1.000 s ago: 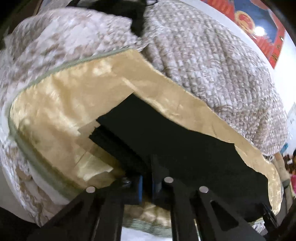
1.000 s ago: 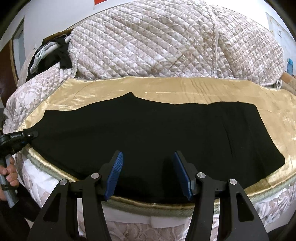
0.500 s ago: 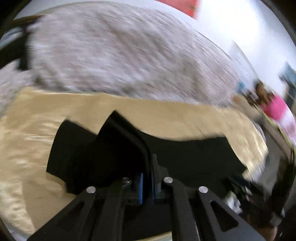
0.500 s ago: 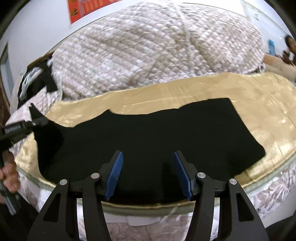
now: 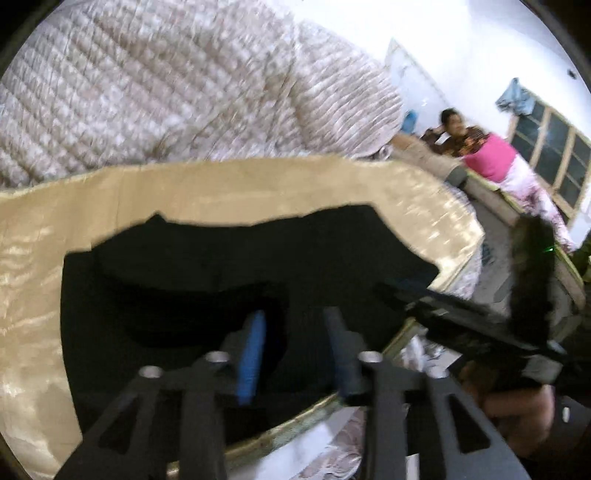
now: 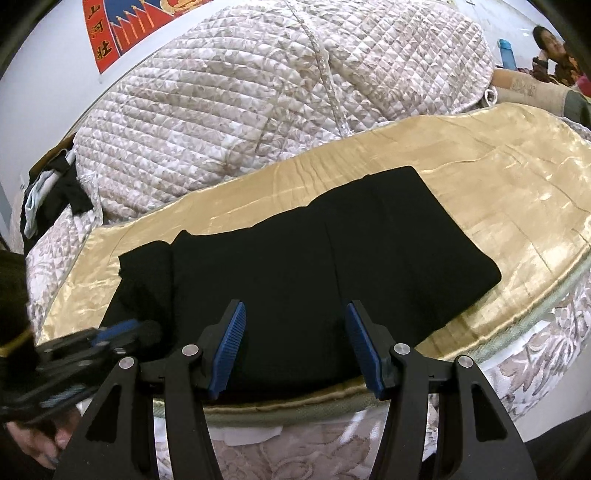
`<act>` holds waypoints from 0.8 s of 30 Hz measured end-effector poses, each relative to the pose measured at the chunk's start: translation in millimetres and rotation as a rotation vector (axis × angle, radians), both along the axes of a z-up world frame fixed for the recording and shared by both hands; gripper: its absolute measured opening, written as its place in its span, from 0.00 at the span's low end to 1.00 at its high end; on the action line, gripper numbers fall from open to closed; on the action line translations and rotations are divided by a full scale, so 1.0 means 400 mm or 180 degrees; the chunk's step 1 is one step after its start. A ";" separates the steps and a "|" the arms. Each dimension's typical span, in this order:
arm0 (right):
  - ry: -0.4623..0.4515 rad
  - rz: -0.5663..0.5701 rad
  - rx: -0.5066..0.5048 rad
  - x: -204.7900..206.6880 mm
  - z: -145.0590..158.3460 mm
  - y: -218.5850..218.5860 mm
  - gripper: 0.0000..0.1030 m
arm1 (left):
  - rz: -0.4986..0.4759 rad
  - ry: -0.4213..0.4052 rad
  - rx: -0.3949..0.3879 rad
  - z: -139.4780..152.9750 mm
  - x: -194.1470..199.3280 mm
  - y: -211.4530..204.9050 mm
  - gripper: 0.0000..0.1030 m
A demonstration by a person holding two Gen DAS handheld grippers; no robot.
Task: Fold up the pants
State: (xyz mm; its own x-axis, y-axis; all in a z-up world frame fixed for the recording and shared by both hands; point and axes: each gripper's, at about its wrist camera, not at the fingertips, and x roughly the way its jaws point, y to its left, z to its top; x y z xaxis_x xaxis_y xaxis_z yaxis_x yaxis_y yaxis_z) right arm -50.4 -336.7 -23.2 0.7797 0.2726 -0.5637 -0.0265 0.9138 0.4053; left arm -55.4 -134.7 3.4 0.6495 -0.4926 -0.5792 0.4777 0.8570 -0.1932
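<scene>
Black pants (image 6: 314, 266) lie folded over on themselves on a gold satin cloth (image 6: 498, 177), their doubled end at the left. My right gripper (image 6: 295, 306) hovers open over the near edge of the pants with nothing between its blue pads. At the lower left of the right wrist view my left gripper (image 6: 136, 330) is a blur beside that doubled end. In the left wrist view, the left gripper (image 5: 294, 314) hangs just above the pants (image 5: 221, 266). Its jaws are opening, and I see only the flat cloth beneath the gap. The right gripper (image 5: 406, 299) reaches in from the right.
A bulky quilted cover (image 6: 258, 92) rises behind the gold cloth. Dark and pale clothes (image 6: 48, 192) are piled at the far left. A red poster (image 6: 122, 22) hangs on the wall. A person in pink (image 5: 487, 158) sits beyond the bed's right end.
The left gripper, shut on the pants' end, swept rightward over the rest, laid it down and opened. The pants now lie about half as long. The right gripper stayed open.
</scene>
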 end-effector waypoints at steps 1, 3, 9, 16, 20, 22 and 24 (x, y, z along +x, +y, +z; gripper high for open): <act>0.0001 0.0004 -0.0002 0.001 0.000 0.002 0.55 | -0.0010 -0.0017 -0.0030 0.008 0.000 0.002 0.45; 0.0004 0.0009 -0.0024 0.000 0.000 0.008 0.55 | 0.0054 -0.0037 -0.0070 0.023 0.000 0.024 0.45; -0.0073 0.0084 -0.0087 -0.007 0.008 0.022 0.55 | 0.0509 0.0062 -0.0311 0.028 -0.010 0.178 0.51; -0.0037 0.0173 -0.0120 0.007 0.002 0.051 0.55 | 0.0740 0.0602 -0.0702 -0.065 0.080 0.236 0.58; -0.0121 0.0203 -0.0218 -0.002 0.011 0.066 0.55 | 0.0740 0.0600 -0.0877 -0.048 0.168 0.211 0.58; -0.0122 0.0200 -0.0215 -0.003 0.009 0.065 0.55 | 0.0579 0.0539 -0.0968 -0.006 0.201 0.177 0.58; -0.0106 0.0173 -0.0226 -0.002 0.005 0.062 0.55 | 0.0327 0.0369 -0.0976 0.049 0.203 0.135 0.58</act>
